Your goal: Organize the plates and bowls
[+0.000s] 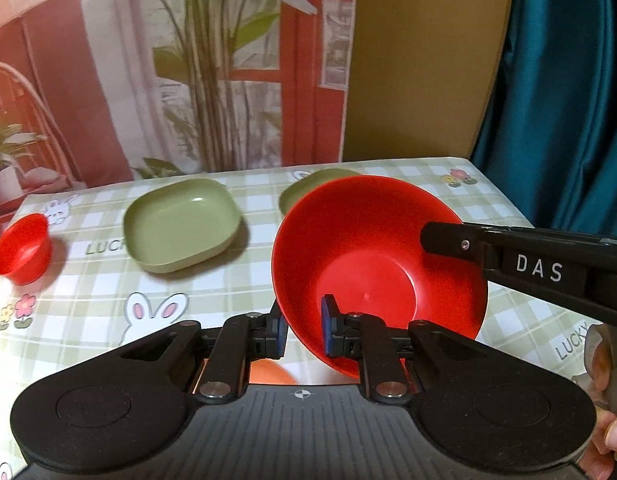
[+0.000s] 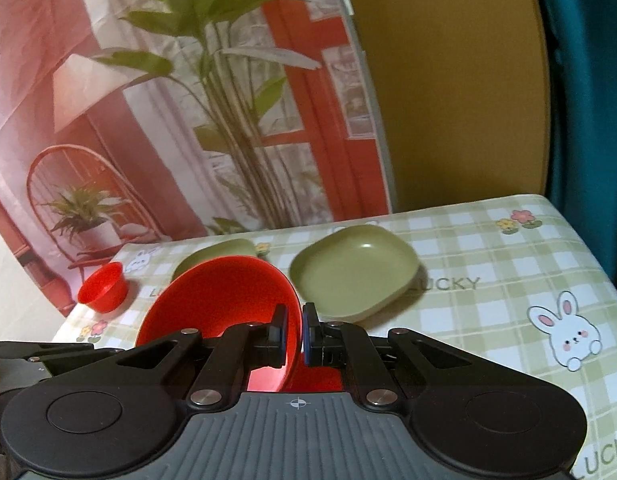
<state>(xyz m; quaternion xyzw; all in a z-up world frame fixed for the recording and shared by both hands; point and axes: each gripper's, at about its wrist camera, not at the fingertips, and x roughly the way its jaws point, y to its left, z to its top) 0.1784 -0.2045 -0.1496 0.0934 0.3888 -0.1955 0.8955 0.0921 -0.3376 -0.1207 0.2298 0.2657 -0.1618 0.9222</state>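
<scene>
A large red bowl (image 1: 372, 256) is held tilted above the table by both grippers. My left gripper (image 1: 304, 330) straddles its near-left rim, one pad inside and one outside, shut on it. My right gripper (image 2: 294, 336) is shut on the bowl's (image 2: 220, 300) right rim; its finger also shows in the left wrist view (image 1: 444, 238). A green square plate (image 1: 182, 226) lies on the table to the left; it also shows in the right wrist view (image 2: 212, 258), partly hidden behind the bowl. A second green plate (image 2: 354, 272) lies to the right, mostly hidden in the left wrist view (image 1: 304, 188). A small red bowl (image 1: 22, 248) (image 2: 104, 286) sits at the far left.
The table (image 1: 504, 196) has a green checked cloth with rabbits and flowers. A printed backdrop (image 1: 188, 60) hangs just behind its far edge. A teal curtain (image 1: 568, 100) hangs beyond the right edge. The table's left edge runs close to the small red bowl.
</scene>
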